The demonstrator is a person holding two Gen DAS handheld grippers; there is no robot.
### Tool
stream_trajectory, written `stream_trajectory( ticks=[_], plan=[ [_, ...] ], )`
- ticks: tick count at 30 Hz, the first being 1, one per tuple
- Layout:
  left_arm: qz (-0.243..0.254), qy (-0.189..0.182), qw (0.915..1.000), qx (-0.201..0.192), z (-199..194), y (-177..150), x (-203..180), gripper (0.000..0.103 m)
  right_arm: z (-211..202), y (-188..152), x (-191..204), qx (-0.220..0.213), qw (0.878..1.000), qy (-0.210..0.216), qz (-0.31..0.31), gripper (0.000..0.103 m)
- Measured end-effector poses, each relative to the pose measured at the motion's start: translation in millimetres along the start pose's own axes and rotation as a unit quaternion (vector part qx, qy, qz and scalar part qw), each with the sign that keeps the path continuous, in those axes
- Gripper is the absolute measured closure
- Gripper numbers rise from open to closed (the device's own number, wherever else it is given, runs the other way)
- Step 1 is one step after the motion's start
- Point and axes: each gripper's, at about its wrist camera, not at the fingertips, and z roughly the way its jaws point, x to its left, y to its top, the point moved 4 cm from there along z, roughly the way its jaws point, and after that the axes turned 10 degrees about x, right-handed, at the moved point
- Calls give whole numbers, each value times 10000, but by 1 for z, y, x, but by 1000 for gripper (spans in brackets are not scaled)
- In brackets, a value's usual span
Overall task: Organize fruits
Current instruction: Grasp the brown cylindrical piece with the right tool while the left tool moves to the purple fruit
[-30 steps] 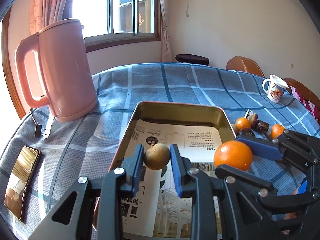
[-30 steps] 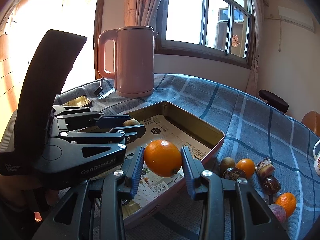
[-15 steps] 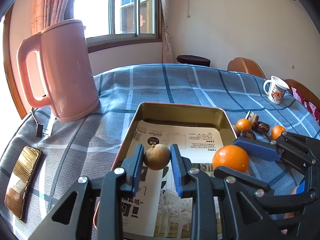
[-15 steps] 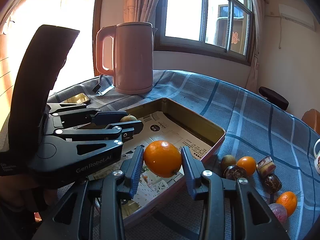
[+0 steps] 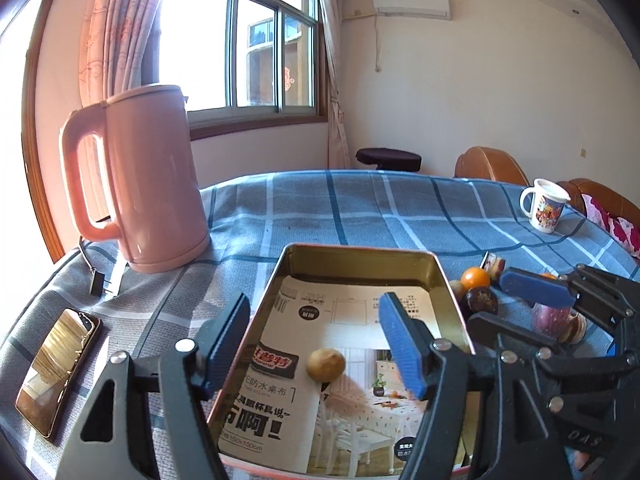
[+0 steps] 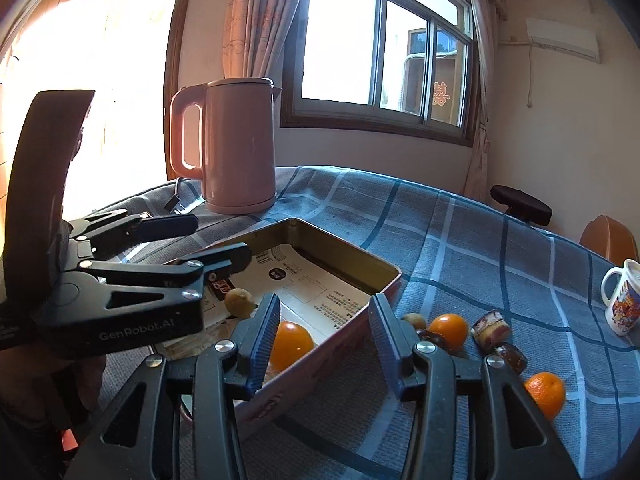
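Both grippers' jaws wide, holding nothing. Brown fruit [image 5: 326, 365] and orange [image 6: 291, 345] lie in the tin [image 5: 362, 251]. Loose fruit pile [image 6: 448, 330] sits right of tin; right gripper [image 6: 324, 336] nearer than left gripper [image 5: 316, 340].

Left claw [image 5: 316, 336] and right claw [image 6: 325, 330] both gape wide (apparently empty), side by side.

A brown round fruit [image 5: 326, 365] and an orange [image 6: 291, 345] at its 5 o'clock lie inside the tin tray [image 6: 348, 254].
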Motion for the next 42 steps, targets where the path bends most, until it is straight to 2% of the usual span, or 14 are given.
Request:
stream_trajectory(
  ticks=[3,7,10,13,20,23,29,36,42],
  plan=[
    [-30,-246,9997,-62,-5,0,-9,31,-21,-14,-29,-59,9992,-359,175,55],
    [199,-571,9981,-126,-10,-1,-41,31,-47,-40,-82,19,9935,-871,729,55],
    [455,-850,9953,-97,-13,-2,-72,31,-55,-62,-116,255,9891,-828,1191,55],
    [708,-1084,9916,-36,-12,-2,-100,30,-51,-80,-131,608,9853,-1068,1187,55],
    [994,-1391,9849,273,3,-3,-139,30,-33,-92,-133,981,9866,-330,1265,55],
    [1034,-1433,9836,369,8,-3,-146,30,-31,-93,-127,1016,9878,-282,1142,55],
    [1199,-1593,9781,596,14,-6,-161,30,-16,-95,-131,1467,9812,-151,1242,55],
    [1320,-1666,9751,631,14,-7,-170,30,-32,-94,-132,1086,9850,-407,1277,57],
    [1450,-1816,9698,737,18,-7,-185,30,-50,-97,-154,602,9780,-543,1920,57]
  ],
)
